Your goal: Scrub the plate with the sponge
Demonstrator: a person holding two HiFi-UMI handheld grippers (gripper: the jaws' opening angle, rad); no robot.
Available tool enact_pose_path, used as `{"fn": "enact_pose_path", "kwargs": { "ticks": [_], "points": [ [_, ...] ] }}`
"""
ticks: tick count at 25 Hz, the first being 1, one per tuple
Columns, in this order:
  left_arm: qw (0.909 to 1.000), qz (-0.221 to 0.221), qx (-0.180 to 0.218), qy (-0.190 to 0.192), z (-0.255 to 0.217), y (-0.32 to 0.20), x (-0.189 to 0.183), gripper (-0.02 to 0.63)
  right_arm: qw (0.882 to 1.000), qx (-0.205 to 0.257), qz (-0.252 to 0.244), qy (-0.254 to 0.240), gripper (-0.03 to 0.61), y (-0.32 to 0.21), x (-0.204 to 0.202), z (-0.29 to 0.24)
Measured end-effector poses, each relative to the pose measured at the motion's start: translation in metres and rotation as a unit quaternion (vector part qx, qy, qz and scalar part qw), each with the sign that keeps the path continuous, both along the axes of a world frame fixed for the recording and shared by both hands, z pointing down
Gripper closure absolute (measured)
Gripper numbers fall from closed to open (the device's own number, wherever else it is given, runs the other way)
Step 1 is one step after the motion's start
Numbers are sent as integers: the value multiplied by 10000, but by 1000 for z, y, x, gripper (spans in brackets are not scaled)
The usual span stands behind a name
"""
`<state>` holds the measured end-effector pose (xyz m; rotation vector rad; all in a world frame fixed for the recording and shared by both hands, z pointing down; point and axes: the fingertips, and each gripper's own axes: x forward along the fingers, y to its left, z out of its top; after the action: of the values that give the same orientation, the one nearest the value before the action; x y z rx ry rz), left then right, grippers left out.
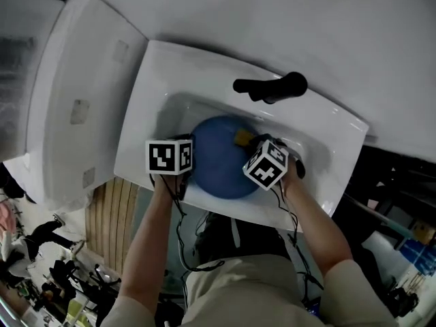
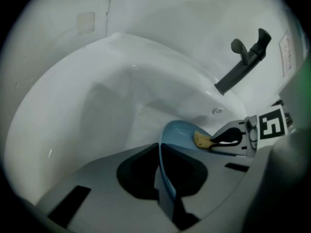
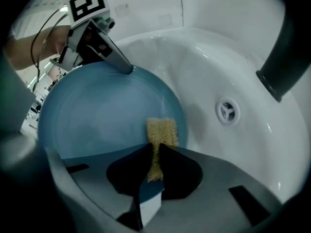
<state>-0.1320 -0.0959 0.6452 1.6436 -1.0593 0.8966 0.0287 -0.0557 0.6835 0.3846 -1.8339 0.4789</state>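
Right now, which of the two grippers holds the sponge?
The right gripper: its jaws pinch the yellow sponge on the blue plate, whereas the left gripper clamps the plate's rim.

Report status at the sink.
Left tool shut on plate rim. Right tool shut on sponge, sponge against plate. Nothing in the way.

A white washbasin [image 1: 320, 125] stood against a pale wall [image 1: 286, 19], a black lever tap [image 1: 272, 87] mounted on its back ledge and a round drain [image 3: 227, 111] set in the bowl. A white rounded panel [image 1: 75, 101] lay to its left. Below were pale wooden slats [image 1: 112, 216] and, further down, dim floor clutter [image 1: 61, 278] too small to make out.
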Motion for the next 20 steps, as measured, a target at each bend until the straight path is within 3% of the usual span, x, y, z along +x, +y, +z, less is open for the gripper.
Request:
{"fn": "enact_pose_path", "kwargs": {
  "ticks": [6, 12, 20],
  "points": [
    [10000, 52, -11, 1, 1, 2, 5, 595, 9958, -853, -177, -270, 525, 61, 7, -31],
    [10000, 67, -6, 2, 0, 2, 5, 595, 9760, -1691, -392, -1313, 523, 102, -29, -74],
    [9997, -201, 59, 118, -6, -6, -9, 595, 9697, -1383, -358, -1982, 522, 79, -75, -69]
  ]
}}
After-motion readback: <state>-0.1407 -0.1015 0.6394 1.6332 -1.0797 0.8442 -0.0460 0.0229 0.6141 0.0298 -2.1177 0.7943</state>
